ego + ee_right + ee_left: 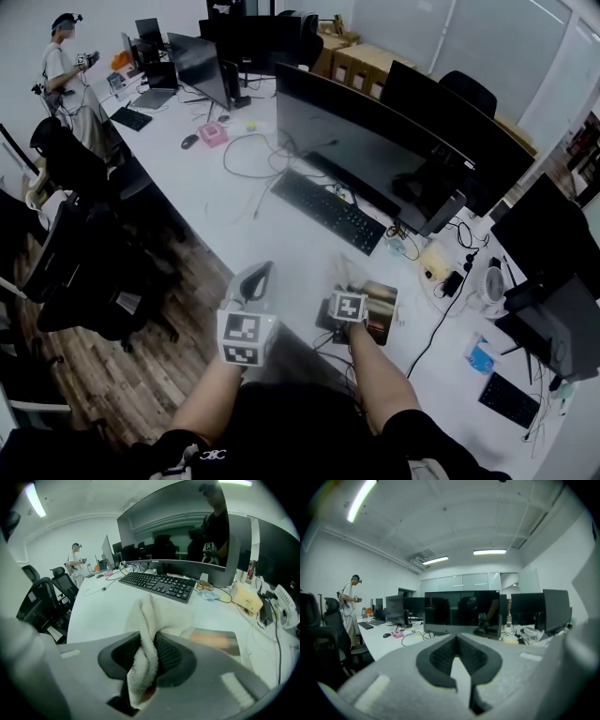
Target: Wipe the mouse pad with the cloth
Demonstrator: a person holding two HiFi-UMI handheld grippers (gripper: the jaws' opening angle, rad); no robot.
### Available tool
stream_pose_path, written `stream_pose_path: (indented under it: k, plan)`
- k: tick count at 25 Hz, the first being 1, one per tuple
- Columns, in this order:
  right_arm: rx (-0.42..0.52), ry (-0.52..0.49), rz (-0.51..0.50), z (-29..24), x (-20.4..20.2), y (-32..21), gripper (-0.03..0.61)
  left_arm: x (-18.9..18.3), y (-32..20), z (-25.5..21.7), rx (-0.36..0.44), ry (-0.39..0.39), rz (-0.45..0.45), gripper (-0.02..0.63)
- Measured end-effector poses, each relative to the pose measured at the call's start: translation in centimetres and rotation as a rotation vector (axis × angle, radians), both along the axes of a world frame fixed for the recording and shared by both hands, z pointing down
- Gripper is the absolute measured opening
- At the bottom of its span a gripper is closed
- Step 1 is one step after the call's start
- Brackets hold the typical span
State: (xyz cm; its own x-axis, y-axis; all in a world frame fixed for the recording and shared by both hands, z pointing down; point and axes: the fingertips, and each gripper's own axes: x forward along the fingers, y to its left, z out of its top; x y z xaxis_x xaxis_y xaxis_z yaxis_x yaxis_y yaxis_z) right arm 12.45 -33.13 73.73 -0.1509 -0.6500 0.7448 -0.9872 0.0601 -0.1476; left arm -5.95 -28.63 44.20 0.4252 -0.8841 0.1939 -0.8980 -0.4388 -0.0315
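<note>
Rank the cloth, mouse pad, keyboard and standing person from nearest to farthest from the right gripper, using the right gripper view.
1. Cloth, clamped in the right gripper's jaws.
2. Mouse pad, just beyond, to the right.
3. Keyboard, farther ahead, centre.
4. Standing person, far left background.

Left claw (457, 638) level, jaws together, empty; right claw (151, 637) angled down, pinching cloth (140, 672).

Room is lit bright & evenly from overhead by ceiling strip lights (490, 551); one tube (361, 498) is blown out to glare, top left of left gripper view. Only soft shadows are cast on the white desk (225, 214). Heavy fisheye bending & black vignetted corners are seen in both gripper views. Fg shell of left gripper (457, 637) is rendered soft; reflections are carried by the dark monitor (178, 531).
</note>
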Motion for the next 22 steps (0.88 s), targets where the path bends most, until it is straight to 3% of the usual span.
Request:
stream_pose_path:
  k: [22]
  plan:
    - [-0.008,-0.06,-0.024,-0.1,-3.2,7.2,0.084,1.3,3.3,0.2,-0.005,0.02,0.076,-0.002]
